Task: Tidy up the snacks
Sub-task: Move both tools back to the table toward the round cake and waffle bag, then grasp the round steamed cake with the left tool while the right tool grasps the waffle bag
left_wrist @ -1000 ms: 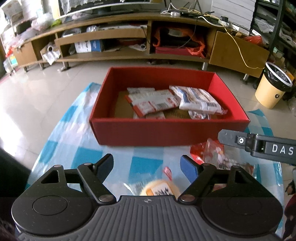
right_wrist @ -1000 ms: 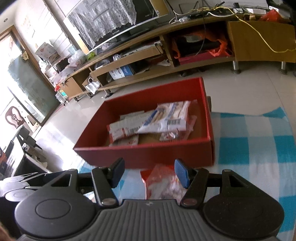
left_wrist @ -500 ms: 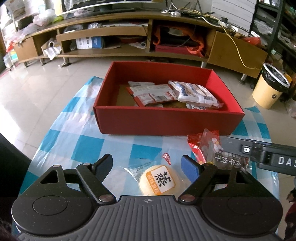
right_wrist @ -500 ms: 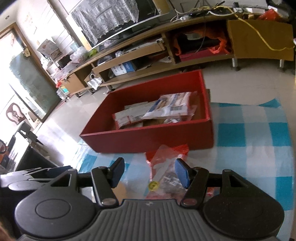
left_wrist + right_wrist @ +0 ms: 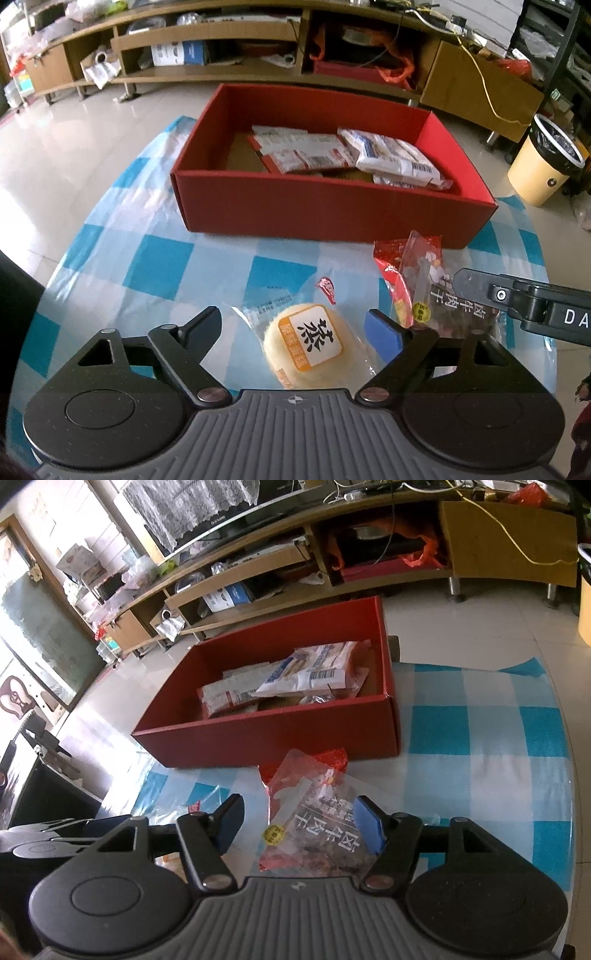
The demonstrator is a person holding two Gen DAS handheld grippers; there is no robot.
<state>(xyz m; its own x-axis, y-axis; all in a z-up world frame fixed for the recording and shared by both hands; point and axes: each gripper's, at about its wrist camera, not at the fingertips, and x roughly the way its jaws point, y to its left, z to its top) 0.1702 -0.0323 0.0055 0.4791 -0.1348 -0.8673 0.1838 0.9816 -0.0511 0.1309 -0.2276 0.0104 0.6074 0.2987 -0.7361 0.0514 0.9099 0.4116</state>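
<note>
Blue-checked tablecloth (image 5: pixel 166 258) before long TV cabinet (image 5: pixel 295 554) (both grippers (image 5: pixel 293 328) (image 5: pixel 299 821) agape, empty).

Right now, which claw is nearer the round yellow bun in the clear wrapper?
Left. The left claw is open around the round yellow bun; the right claw is off to its right, open over the clear meat packet.

A red cardboard box (image 5: pixel 332 210) sits far on the checked-cloth surface (image 5: pixel 162 258), holding flat snack packets (image 5: pixel 388 155). Near it lie a round wrapped bun (image 5: pixel 308 343), left, and a clear jerky pouch (image 5: pixel 424 291), right.
</note>
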